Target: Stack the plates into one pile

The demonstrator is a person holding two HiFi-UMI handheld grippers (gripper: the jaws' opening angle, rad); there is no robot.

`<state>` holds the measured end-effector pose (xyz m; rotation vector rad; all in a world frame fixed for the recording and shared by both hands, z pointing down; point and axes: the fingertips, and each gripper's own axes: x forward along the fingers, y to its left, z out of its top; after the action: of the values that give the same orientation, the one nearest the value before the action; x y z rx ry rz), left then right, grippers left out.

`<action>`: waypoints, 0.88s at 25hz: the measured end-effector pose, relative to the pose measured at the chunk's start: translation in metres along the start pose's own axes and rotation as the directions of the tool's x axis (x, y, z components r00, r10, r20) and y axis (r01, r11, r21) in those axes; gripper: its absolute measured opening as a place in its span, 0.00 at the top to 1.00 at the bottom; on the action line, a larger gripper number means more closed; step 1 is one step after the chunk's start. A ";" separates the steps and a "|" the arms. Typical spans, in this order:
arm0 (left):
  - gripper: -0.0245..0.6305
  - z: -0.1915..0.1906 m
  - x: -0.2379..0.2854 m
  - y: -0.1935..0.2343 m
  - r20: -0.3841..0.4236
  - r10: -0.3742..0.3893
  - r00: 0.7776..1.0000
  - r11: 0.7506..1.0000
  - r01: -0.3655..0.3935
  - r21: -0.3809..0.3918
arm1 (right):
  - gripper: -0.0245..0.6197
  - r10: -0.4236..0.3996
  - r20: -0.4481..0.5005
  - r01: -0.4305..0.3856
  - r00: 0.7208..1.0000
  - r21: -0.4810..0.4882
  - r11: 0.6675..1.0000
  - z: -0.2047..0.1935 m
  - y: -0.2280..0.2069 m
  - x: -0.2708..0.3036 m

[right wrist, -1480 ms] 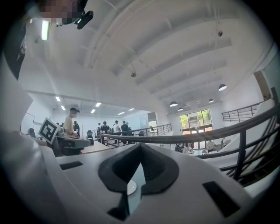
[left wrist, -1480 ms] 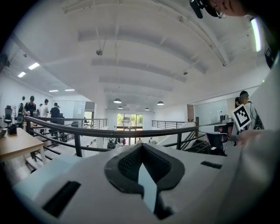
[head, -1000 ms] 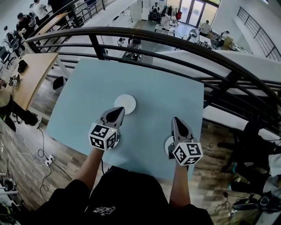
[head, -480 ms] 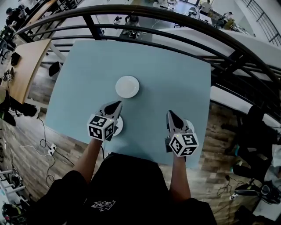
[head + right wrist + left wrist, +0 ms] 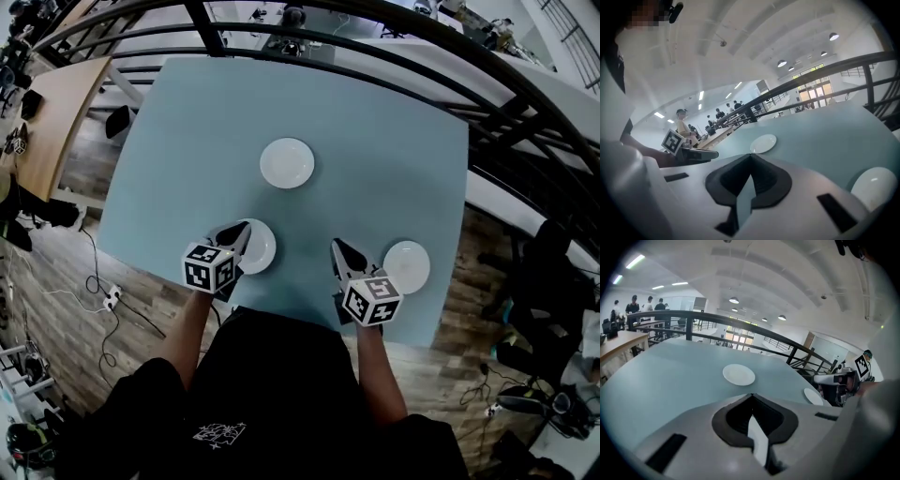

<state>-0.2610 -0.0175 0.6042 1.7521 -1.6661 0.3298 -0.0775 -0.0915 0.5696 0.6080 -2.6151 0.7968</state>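
Nothing is stacked yet: three plates are seen lying singly and well apart on the table (image 5: 375, 141), so the whole pile is judged to be left to build. The far plate (image 5: 287, 162) is set about the table's middle, the left plate (image 5: 255, 247) lies near the near edge towards the left corner, and the right plate (image 5: 407, 266) lies close to the near right corner. The left gripper (image 5: 241, 230) is held over the left rim of the left plate; its jaws are seen brought together at the tips, with nothing caught between them, and whether the plate is touched cannot be told. The right gripper (image 5: 336, 247) is held over bare table between the left and right plates, near the near edge; its jaws are likewise closed on nothing, and no plate is touched by it. A first plate is judged still to be gripped, for which the jaws must be parted.
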 end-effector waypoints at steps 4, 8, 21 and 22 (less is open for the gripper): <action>0.95 -0.033 -0.006 0.024 -0.065 0.009 0.998 0.997 -0.014 -0.081 | 0.95 0.052 -0.067 -0.052 0.996 0.010 0.999 -0.026 0.019 0.023; 0.95 -0.060 -0.015 0.048 -0.122 0.044 0.992 0.995 -0.055 -0.087 | 0.95 0.072 -0.136 -0.073 0.988 -0.002 0.997 -0.051 0.031 0.046; 0.95 -0.118 -0.025 0.095 -0.249 -0.006 0.968 0.965 -0.060 -0.256 | 0.95 0.143 -0.314 -0.108 0.939 0.127 0.986 -0.098 0.052 0.101; 0.94 -0.119 -0.026 0.097 -0.245 -0.019 0.969 0.959 -0.052 -0.280 | 0.95 0.154 -0.327 -0.107 0.932 0.157 0.982 -0.103 0.054 0.104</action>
<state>-0.3246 0.0830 0.7043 1.4232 -1.4700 0.2849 -0.1725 -0.0216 0.6712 0.2988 -2.3158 1.0290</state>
